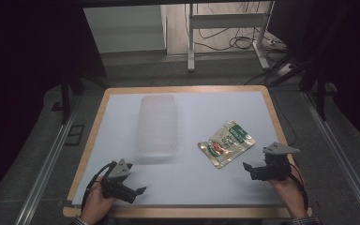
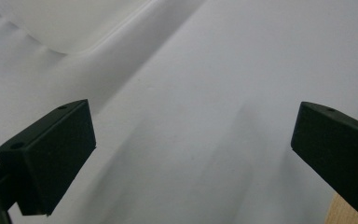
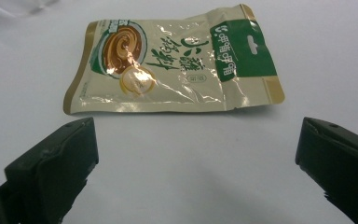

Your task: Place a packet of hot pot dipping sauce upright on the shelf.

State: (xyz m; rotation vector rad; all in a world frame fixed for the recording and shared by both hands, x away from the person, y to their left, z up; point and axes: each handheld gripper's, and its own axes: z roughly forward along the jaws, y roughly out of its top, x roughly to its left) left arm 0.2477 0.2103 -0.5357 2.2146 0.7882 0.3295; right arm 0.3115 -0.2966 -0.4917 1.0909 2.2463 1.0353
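Now both grippers, left (image 1: 132, 183) and right (image 1: 254, 169), hold jaws wide apart, gripping nothing, near the snack packet (image 1: 226, 143).

A clear plastic tray (image 1: 157, 124) lies on the white bench (image 1: 215, 180). A beige-and-green snack pouch (image 1: 226, 143) lies flat, apart from it. Cables (image 1: 234, 40) trail across the floor behind.

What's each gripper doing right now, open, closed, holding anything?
Left gripper: open, holding nothing.
Right gripper: open, holding nothing, facing the snack packet.
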